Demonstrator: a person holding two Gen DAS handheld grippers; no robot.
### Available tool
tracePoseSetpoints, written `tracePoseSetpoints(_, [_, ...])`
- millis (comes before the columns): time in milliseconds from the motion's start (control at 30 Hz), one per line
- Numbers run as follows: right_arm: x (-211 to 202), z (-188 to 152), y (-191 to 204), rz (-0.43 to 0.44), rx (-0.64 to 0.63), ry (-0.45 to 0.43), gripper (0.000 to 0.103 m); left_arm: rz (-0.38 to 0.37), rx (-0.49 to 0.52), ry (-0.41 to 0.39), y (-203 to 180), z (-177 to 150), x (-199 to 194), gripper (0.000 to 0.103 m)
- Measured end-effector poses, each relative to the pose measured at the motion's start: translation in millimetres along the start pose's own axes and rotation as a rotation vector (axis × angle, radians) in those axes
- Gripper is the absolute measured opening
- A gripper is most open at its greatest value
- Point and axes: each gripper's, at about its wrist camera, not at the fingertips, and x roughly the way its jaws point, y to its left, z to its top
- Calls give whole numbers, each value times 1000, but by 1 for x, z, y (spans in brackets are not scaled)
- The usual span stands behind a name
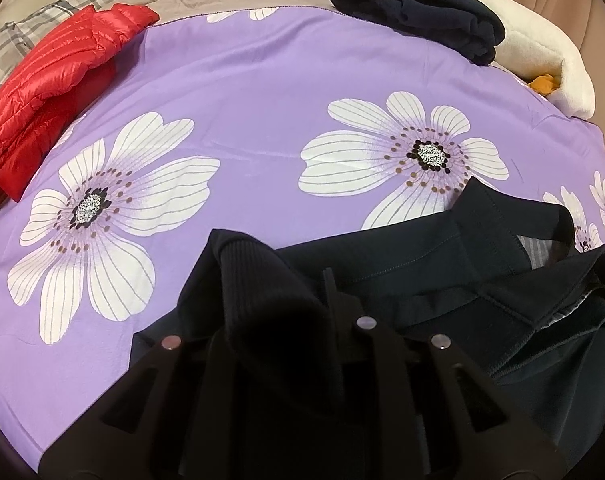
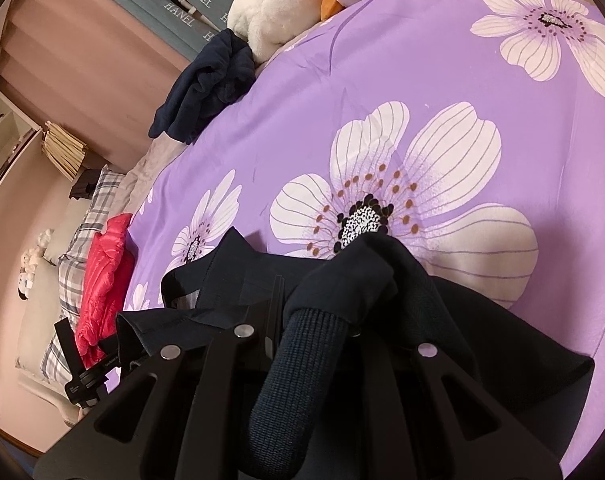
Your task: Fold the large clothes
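- The navy jacket point(image 1: 442, 280) is lying on the bed's purple flowered cover point(image 1: 242, 100), down in the lower half of both wrist views, collar end sprawled toward the lower right in the left view.
- It looks like soft, thick knit-ish fabric with ribbed cuffs, so I'd guess floppy and a bit weighty, not slippery. It'll sag and bunch if you hang it from one point.
- The best spots to hold are probably the ribbed cuffs or the seams at the shoulders. They're thicker and won't slide out.
- The left gripper point(image 1: 286, 320) has its jaws nearly together, with a ribbed cuff point(image 1: 254, 280) draped right over them. I think they're pinching it, but it's all dark there.
- The right gripper point(image 2: 322, 320) has its jaws tight together on the other ribbed sleeve end point(image 2: 310, 340), which bulges up between the fingers in the lower middle of the frame.
- Off to the side there's a red puffer jacket point(image 1: 54, 80) at the upper left and a dark folded pile point(image 1: 414, 8) at the top, both well apart from the action.
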Motion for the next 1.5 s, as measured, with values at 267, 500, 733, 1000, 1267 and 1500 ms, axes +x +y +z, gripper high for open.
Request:
tracePoseSetpoints(267, [0,0,2,-10,-4,6,13,-2,1,1,-1,-1,1,17])
tracePoseSetpoints(500, [0,0,2,-12,-5,6,13,-3,0,3,-2,-1,2,19])
tracePoseSetpoints(733, [0,-2,1,-8,-4,8,18,-5,0,3,-3,-1,2,26])
tracePoseSetpoints(1000, [-2,-6,6,-6,-20,8,29,-15,3,-2,-6,-2,-1,38])
tracePoseSetpoints(1267, [-2,-6,8,-4,-23,9,36,-27,1,-4,-7,-2,-5,61])
tracePoseSetpoints(1500, [-3,-7,11,-5,-25,10,44,-34,-1,-3,-8,-2,-5,67])
